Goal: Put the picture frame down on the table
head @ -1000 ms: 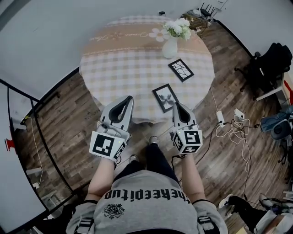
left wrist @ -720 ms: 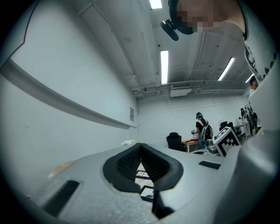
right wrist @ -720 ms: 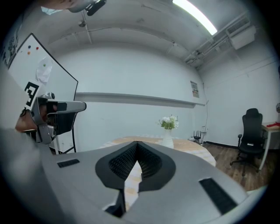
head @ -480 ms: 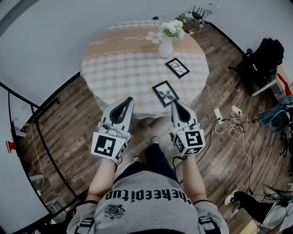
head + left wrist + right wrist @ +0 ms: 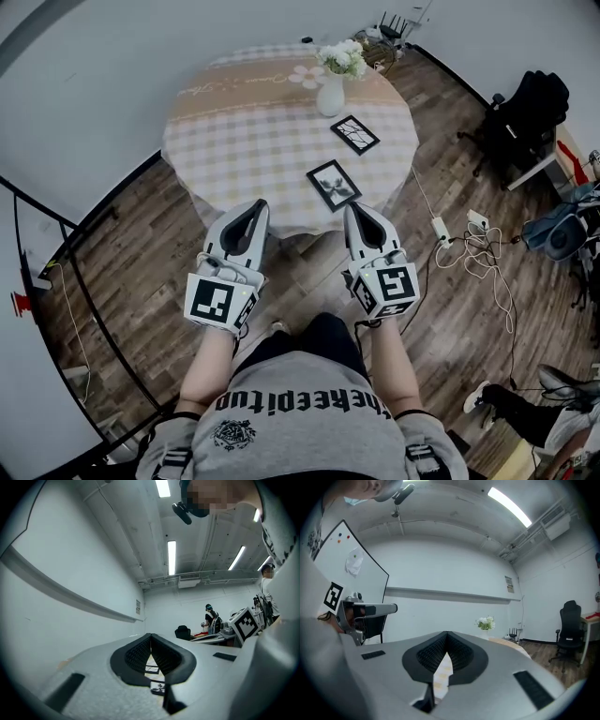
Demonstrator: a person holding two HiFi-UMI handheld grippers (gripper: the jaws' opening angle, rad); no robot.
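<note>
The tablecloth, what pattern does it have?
The tablecloth has pale beige-and-white checks, clearest in the head view.

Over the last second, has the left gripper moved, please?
Yes. The left gripper has pulled back slightly toward the person: its tip now overlaps less of the table.

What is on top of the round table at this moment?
A checked tablecloth, a white vase of flowers, and two picture frames lying flat: the nearer frame and the farther frame. The cloth hides the tabletop itself.
</note>
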